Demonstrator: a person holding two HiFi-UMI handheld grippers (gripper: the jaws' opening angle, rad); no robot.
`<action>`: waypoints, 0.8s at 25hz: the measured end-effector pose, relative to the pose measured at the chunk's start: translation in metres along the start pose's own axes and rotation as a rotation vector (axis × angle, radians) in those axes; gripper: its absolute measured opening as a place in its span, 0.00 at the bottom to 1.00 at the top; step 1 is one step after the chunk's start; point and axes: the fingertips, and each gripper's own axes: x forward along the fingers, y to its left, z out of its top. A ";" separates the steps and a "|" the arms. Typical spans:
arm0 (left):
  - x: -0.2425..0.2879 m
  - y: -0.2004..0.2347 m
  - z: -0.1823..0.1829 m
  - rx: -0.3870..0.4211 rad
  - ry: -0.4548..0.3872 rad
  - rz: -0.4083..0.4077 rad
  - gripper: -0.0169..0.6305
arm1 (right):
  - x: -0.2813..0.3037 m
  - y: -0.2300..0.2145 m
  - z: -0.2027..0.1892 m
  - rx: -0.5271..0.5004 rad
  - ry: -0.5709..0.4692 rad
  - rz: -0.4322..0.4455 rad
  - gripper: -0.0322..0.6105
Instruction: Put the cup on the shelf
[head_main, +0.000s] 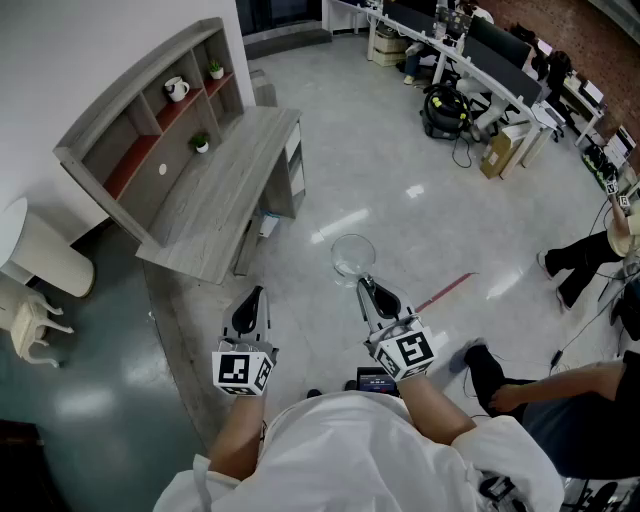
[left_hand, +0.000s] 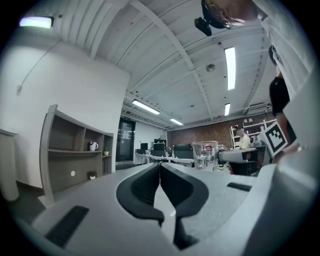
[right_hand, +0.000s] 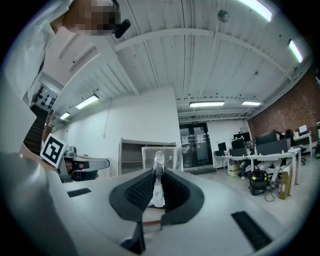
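Cup (head_main: 352, 255): clear glass with a side handle, upright, in the air above the floor (head_main: 380, 170). At 12 o'clock of the right gripper and at centre of the head view. Well apart from the shelf. Seen in the left gripper view at 2 o'clock of the black pads.

Right gripper (head_main: 366, 284): fingers narrow, pinched on the cup's handle, one black pad on each side of it. Cup body just past the fingertips. Marker cube (head_main: 405, 352) at the rear, above the hand.

Left gripper (head_main: 254, 294): fingers pressed together at the tips, nothing between them. At 9 o'clock of the right gripper, near it and about level with it. Pointed toward 12 o'clock.

Shelf (head_main: 110, 130): grey wood with red backing in some compartments, at 10 o'clock in the head view, set on the rear of a desk (head_main: 225, 190) against the white wall.

On the shelf: a white jug (head_main: 176, 88) in an upper compartment, a small potted plant (head_main: 215, 69) at 1 o'clock of the jug, and a second plant (head_main: 201, 142) lower, at 5 o'clock of the jug.

White chair (head_main: 35, 315): at 8 o'clock.

Office desks (head_main: 480, 50): with monitors, at 1 o'clock.

Seated person (head_main: 560, 400): dark trousers and shoes, at 4 o'clock.
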 end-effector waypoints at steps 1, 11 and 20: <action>0.000 0.001 0.000 -0.001 0.000 0.013 0.04 | -0.001 -0.003 0.000 -0.006 0.001 -0.004 0.12; 0.009 -0.006 -0.002 -0.021 0.004 0.018 0.04 | -0.004 -0.033 0.003 -0.020 0.010 -0.035 0.12; 0.021 -0.023 -0.008 -0.030 0.015 -0.014 0.04 | -0.011 -0.049 0.002 0.016 -0.002 -0.030 0.12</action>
